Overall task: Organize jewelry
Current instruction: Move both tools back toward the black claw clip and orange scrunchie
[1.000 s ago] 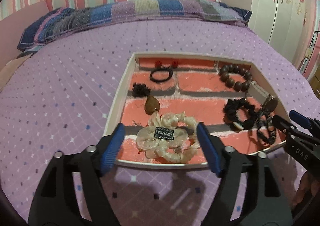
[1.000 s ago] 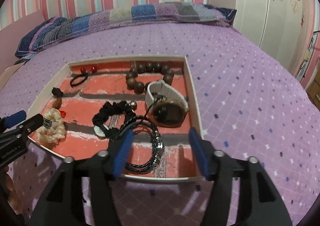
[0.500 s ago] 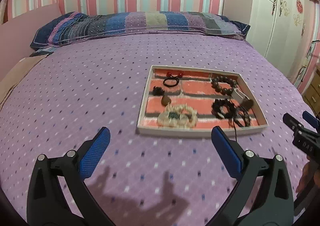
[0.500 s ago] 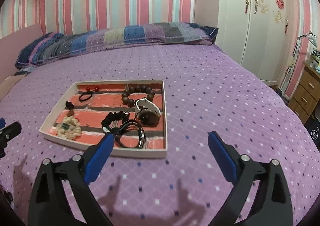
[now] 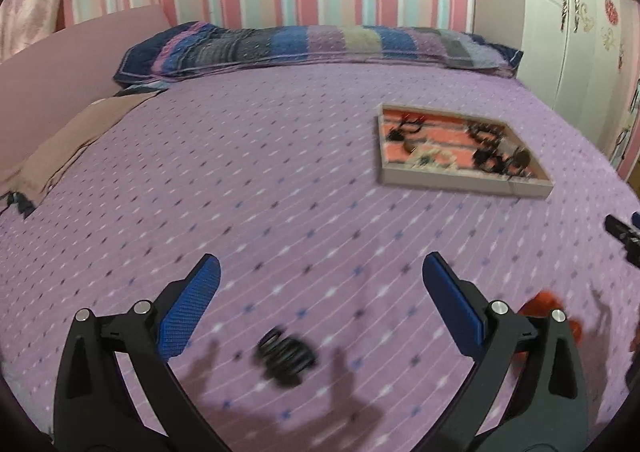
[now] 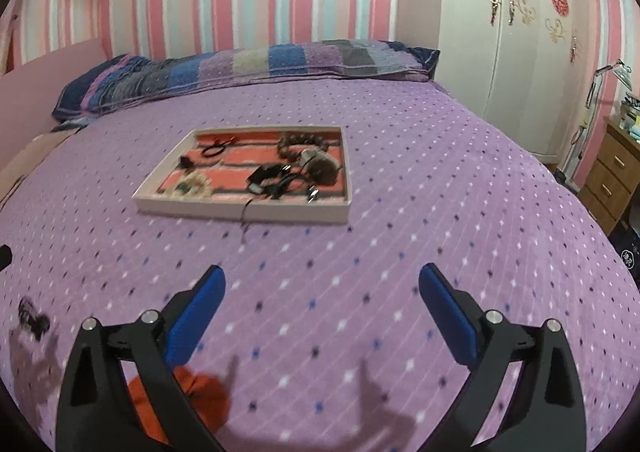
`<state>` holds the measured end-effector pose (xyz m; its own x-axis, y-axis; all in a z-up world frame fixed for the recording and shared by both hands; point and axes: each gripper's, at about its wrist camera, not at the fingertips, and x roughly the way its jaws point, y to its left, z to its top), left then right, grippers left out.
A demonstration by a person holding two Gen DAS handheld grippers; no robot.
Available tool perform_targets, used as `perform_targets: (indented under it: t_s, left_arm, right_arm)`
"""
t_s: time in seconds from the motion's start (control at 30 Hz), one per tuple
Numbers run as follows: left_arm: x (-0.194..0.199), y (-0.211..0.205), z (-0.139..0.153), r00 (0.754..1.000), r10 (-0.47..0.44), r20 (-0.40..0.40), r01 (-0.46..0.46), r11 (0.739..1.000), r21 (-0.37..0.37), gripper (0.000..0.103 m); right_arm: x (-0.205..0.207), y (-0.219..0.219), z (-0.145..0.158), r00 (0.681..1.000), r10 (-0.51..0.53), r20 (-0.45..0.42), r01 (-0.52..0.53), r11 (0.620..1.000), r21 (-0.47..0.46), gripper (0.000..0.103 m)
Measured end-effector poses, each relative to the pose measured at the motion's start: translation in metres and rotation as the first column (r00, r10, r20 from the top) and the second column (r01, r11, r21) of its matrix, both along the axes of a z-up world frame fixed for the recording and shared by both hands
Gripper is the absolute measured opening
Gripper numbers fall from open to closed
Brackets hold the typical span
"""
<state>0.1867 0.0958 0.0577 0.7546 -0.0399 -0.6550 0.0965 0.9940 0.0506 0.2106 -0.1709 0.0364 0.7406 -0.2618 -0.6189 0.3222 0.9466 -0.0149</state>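
Observation:
A white-rimmed tray (image 6: pixel 244 209) with a red brick-pattern lining lies on the purple bedspread; it also shows in the left wrist view (image 5: pixel 464 183). It holds a watch (image 6: pixel 320 165), a wooden bead bracelet (image 6: pixel 294 141), black hair ties and a cream scrunchie (image 6: pixel 188 187). A black coiled hair tie (image 5: pixel 286 358) lies on the bed between my left gripper's fingers, close below; it also shows in the right wrist view (image 6: pixel 32 318). An orange scrunchie (image 6: pixel 200 396) lies by my right gripper's left finger. My left gripper (image 5: pixel 320 304) and right gripper (image 6: pixel 320 312) are open and empty.
A striped pillow (image 6: pixel 248 65) lies along the head of the bed. A white wardrobe (image 6: pixel 520 31) and a wooden nightstand (image 6: pixel 612 171) stand to the right. A pink headboard panel (image 5: pixel 60 63) and a tan cloth (image 5: pixel 68 147) are at the left.
Both grippers have pulled back and away from the tray, the left swinging left. The black coiled hair tie and the orange scrunchie have come into view on the bed near them.

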Motion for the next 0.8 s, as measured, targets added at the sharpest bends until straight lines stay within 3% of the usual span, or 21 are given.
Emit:
perform_targets:
  t_s: [0.17, 0.57, 0.8]
  left_arm:
    - [-0.010, 0.027, -0.025, 0.998, 0.044, -0.040, -0.045, 0.999, -0.020, 0.098]
    - [-0.027, 0.039, -0.057, 0.997, -0.026, -0.073, 0.019, 0.995, -0.095, 0.098]
    - [-0.023, 0.040, -0.064, 0.996, -0.048, -0.076, 0.042, 0.996, -0.076, 0.098]
  right_arm:
    - [-0.018, 0.027, -0.020, 0.999, 0.030, -0.027, -0.029, 0.999, 0.027, 0.095]
    - [-0.029, 0.071, -0.039, 0.998, 0.060, -0.027, -0.059, 0.998, 0.025, 0.095]
    - [-0.026, 0.091, -0.055, 0.998, 0.052, -0.043, -0.051, 0.998, 0.021, 0.095]
